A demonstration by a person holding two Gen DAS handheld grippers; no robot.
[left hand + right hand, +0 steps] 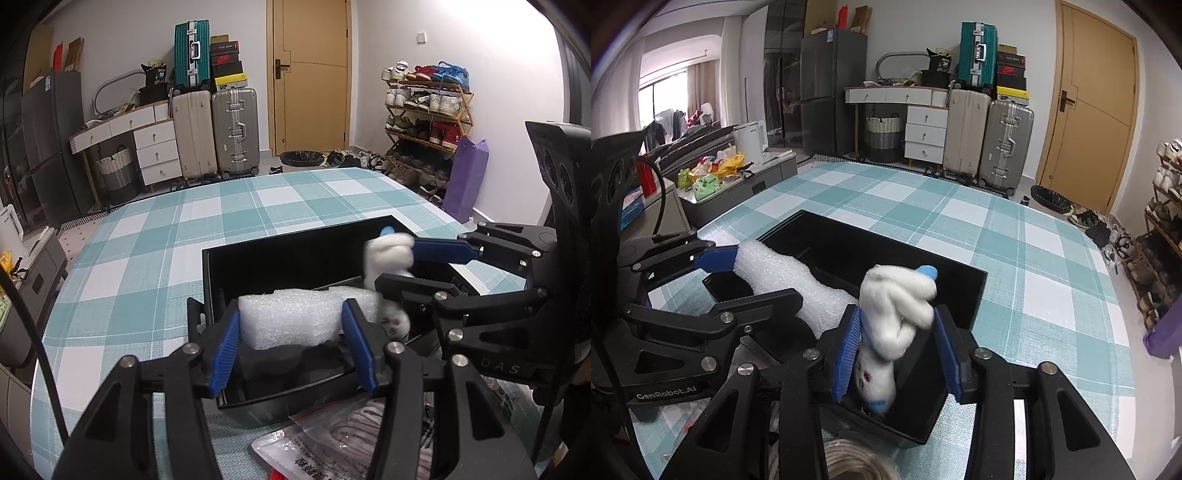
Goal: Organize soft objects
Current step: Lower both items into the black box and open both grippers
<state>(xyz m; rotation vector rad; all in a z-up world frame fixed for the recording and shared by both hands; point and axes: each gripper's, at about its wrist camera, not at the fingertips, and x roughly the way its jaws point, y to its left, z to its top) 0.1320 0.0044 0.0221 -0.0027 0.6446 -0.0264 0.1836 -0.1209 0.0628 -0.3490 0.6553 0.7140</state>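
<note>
Two grippers over one black box [295, 254] on the checked tablecloth [155, 236]. Left wrist view: my left gripper [293, 345] stands part open around a white foam block [295, 317]; the blue pads flank its ends, and I cannot tell if they press. Block sits above the box's near end. A bagged cord [354, 435] lies below.

Right wrist view: right gripper [895, 354], jaws narrow, brackets a white plush toy [894, 314] standing head-down inside the box; left pad touches it, right pad looks just clear.
</note>
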